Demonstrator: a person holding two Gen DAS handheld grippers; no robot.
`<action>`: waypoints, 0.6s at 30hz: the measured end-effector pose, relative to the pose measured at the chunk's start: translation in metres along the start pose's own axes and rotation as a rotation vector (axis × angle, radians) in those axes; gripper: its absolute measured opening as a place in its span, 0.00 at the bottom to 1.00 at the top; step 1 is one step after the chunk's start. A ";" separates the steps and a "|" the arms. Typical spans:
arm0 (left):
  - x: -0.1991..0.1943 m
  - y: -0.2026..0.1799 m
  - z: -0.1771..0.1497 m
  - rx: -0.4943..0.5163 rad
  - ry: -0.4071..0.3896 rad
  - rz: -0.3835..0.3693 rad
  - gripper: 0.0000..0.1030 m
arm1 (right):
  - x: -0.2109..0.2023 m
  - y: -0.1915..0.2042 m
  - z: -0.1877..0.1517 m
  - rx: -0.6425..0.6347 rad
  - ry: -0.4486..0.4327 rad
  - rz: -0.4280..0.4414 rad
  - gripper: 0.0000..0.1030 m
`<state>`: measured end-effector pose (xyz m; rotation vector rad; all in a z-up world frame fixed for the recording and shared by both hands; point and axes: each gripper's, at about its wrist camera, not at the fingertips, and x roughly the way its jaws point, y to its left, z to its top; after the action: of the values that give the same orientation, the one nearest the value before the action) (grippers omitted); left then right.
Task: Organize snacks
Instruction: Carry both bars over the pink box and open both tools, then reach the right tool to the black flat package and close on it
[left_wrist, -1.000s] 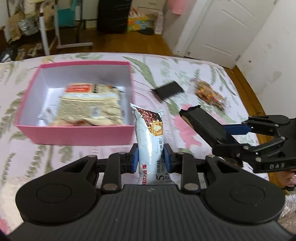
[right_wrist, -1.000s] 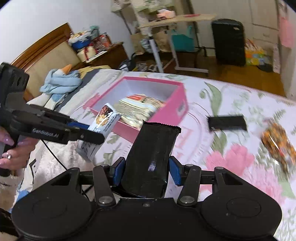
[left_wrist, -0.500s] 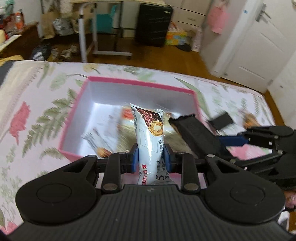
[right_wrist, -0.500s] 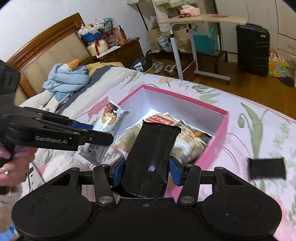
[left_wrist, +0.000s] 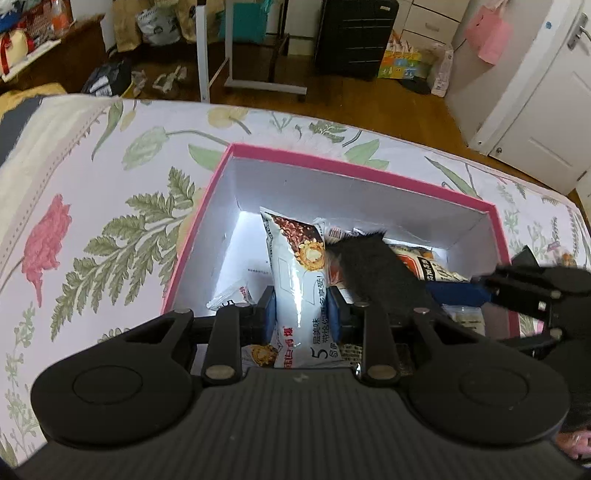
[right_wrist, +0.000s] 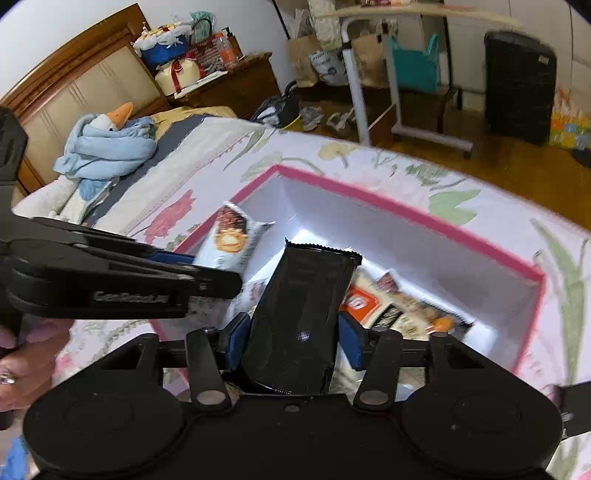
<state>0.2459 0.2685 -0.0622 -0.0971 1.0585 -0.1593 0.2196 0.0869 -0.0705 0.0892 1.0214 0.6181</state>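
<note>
A pink box with a white inside lies on the flowered bedsheet. My left gripper hangs over its near left part, pointing steeply down. A white snack packet stands upright between its blue pads, which still touch it as the jaws are opening. My right gripper is beside it over the box, around a black snack packet; its jaws are opening slightly too, pads still against the packet. The right wrist view shows the left gripper and the white packet at the box's left wall.
A big noodle packet and small packets lie in the box. A blue cloth with a goose toy sits near the headboard. A small black packet lies right of the box. A hand holds the left gripper.
Both grippers moved from beside the box to above its inside and sank toward it, each still carrying its packet. The loose snacks on the sheet slid out of view.
</note>
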 end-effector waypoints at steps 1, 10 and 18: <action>0.000 0.001 0.000 -0.010 0.004 0.000 0.41 | 0.000 -0.002 -0.001 0.019 0.003 0.031 0.62; -0.031 -0.001 -0.009 0.011 -0.026 0.001 0.57 | -0.046 -0.007 -0.010 0.022 -0.029 0.146 0.69; -0.076 -0.032 -0.022 0.123 -0.056 -0.015 0.57 | -0.116 -0.028 -0.022 -0.031 -0.041 -0.006 0.70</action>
<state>0.1875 0.2506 -0.0026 0.0016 0.9904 -0.2336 0.1711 -0.0015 -0.0033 0.0713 0.9716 0.6245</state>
